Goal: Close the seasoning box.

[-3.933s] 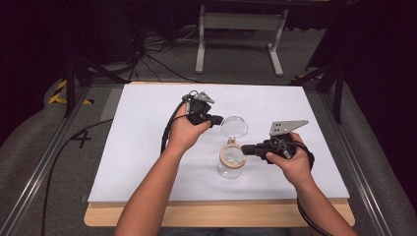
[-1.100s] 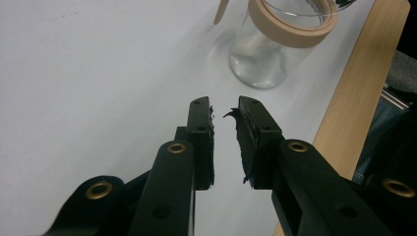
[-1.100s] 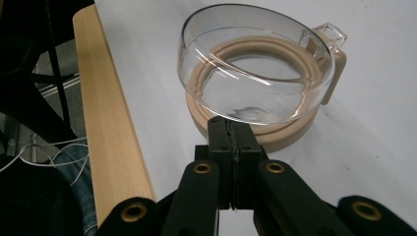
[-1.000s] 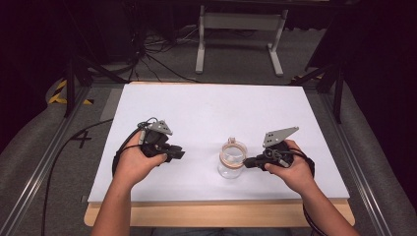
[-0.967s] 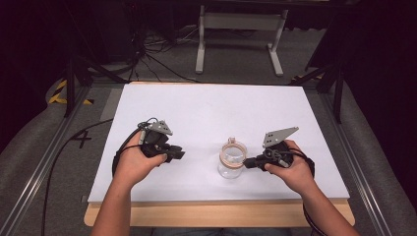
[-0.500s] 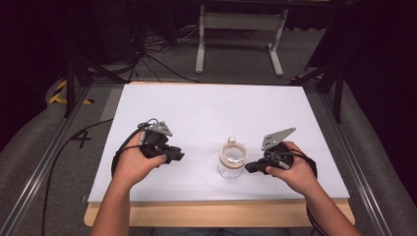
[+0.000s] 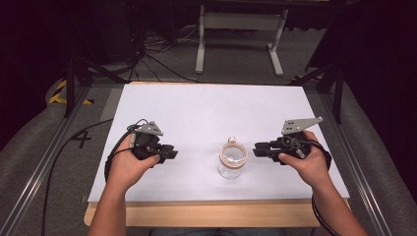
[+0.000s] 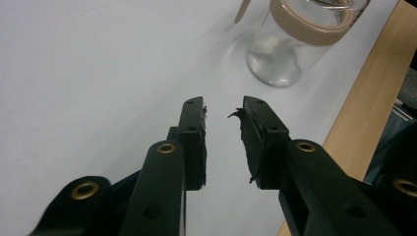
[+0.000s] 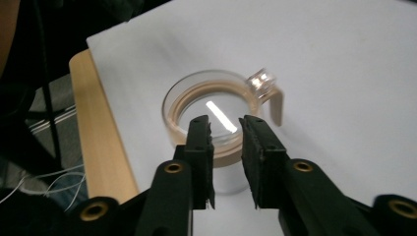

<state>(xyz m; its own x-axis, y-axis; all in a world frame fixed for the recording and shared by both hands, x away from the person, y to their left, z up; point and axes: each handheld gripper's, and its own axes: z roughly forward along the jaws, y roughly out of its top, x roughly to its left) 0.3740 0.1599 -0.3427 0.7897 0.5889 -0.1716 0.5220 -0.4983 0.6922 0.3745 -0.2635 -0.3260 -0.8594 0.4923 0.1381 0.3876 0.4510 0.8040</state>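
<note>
Our right gripper [image 7: 259, 148] has just been opening its jaws; they stand apart with nothing between them, just beside the glass jar [image 7: 231, 161]. Our left gripper [image 7: 172, 154], jaws also spread and empty, has been widening too, well apart from the jar, which stands upright, lid closed, near the white table's [image 7: 206, 108] front edge.
</note>
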